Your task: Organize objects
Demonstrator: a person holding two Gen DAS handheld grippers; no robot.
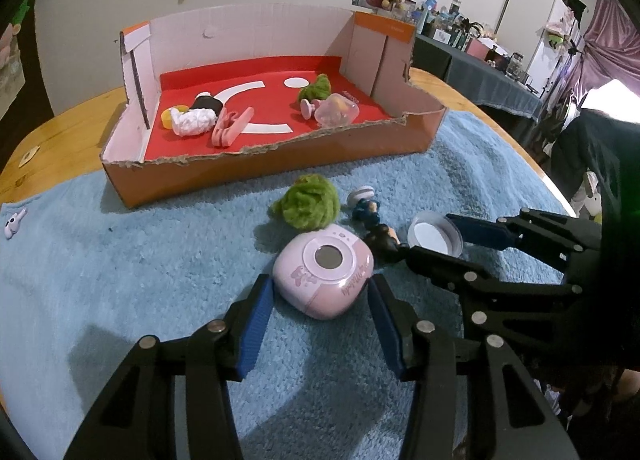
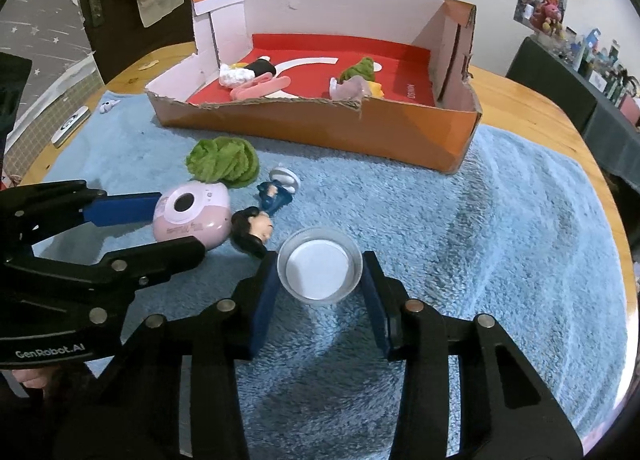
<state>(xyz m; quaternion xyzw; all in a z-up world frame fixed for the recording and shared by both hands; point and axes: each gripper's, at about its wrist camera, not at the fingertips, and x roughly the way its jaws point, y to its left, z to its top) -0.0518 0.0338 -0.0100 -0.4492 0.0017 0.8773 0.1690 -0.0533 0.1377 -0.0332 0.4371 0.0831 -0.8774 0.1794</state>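
A pink toy camera (image 1: 324, 274) lies on the blue towel (image 1: 120, 280) between the open jaws of my left gripper (image 1: 320, 292); contact is unclear. It also shows in the right wrist view (image 2: 192, 216). A clear round lid (image 2: 320, 264) lies between the open jaws of my right gripper (image 2: 320, 272), which also shows in the left wrist view (image 1: 436, 236). A green yarn ball (image 1: 308, 204) and a dark-haired figurine in blue (image 2: 264, 212) lie just beyond. The orange cardboard box (image 1: 280, 168) with a red floor stands behind.
Inside the box lie a white-and-black toy (image 1: 198, 114), a pink clip (image 1: 232, 126), a second green yarn ball (image 1: 316, 88) and a clear plastic piece (image 1: 336, 110). A small white toy (image 1: 14, 220) lies at the towel's left edge. The wooden table (image 1: 60, 128) borders the towel.
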